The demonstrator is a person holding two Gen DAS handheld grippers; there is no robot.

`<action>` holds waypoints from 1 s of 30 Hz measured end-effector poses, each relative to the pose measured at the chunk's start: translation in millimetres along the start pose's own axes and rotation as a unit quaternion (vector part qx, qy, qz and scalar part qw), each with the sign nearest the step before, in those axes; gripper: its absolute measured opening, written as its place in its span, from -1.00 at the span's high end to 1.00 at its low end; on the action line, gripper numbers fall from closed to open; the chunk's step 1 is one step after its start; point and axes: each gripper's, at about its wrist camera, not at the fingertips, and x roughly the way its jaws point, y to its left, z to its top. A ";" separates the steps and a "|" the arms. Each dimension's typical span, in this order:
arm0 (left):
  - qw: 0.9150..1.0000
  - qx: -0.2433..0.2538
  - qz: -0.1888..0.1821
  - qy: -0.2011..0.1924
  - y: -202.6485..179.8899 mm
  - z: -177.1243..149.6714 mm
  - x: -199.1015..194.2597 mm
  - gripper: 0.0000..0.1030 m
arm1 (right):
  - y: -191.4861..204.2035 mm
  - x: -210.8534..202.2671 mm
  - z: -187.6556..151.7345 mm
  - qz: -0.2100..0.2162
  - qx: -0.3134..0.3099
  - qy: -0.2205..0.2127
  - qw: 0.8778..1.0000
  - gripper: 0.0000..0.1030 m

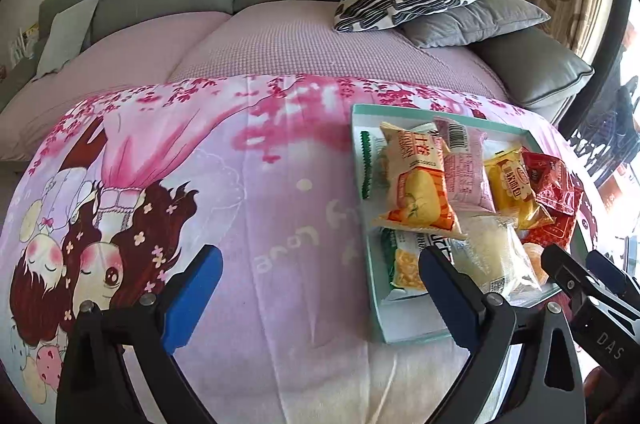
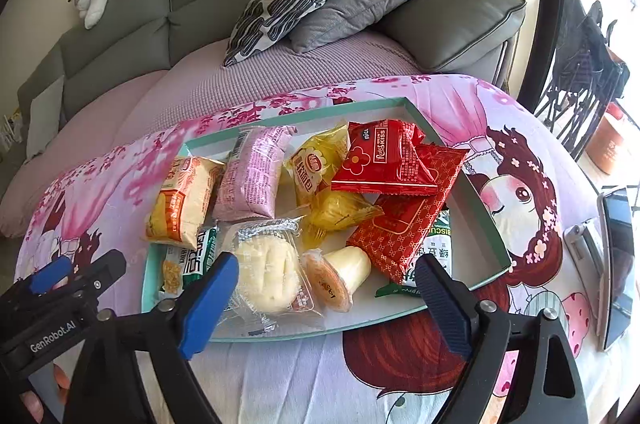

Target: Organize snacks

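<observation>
Both tongs stood apart and empty: left tongs (image 1: pixel 320 288) over the bare bench cloth (image 1: pixel 260 203), right tongs (image 2: pixel 328 288) just above the tray's (image 2: pixel 486 224) near edge. All the snacks lay piled in the tray, bun packet (image 2: pixel 266 270) nearest. Looked like sorting was done or nearly so. Next move, if any: straightening the overlapped red packets (image 2: pixel 390 183).

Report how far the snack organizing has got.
Done: the snack packets, such as the red packet and clear-wrapped bun, lie in the tray. In hand: nothing; left gripper and right gripper are open and empty. Left: apparently nothing loose on the cloth.
</observation>
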 end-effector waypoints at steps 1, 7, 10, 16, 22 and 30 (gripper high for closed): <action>1.000 -0.007 0.006 0.001 3.5 -1.9 -1.0 -0.91 | 0.9 -2.2 -0.3 0.000 -0.001 -0.003 1.000 -0.94; 0.999 -0.037 0.038 -0.003 18.5 -9.5 -10.6 -0.91 | 10.1 -10.5 -2.0 0.013 -0.017 -0.012 1.000 -1.00; 0.998 -0.039 0.052 -0.003 21.6 -14.5 -15.4 -0.91 | 15.2 -10.1 -6.6 0.017 -0.025 -0.006 1.000 -1.00; 0.997 -0.041 0.064 0.002 26.6 -27.6 -18.1 -0.91 | 20.9 -14.5 -13.7 0.015 -0.034 -0.004 0.999 -1.00; 0.994 -0.038 0.102 0.008 31.8 -40.9 -20.9 -0.91 | 24.3 -19.0 -19.9 0.014 -0.037 -0.003 0.999 -1.00; 0.993 -0.032 0.111 0.016 38.3 -55.1 -25.0 -0.91 | 25.5 -22.3 -33.8 0.008 -0.044 0.004 0.999 -1.00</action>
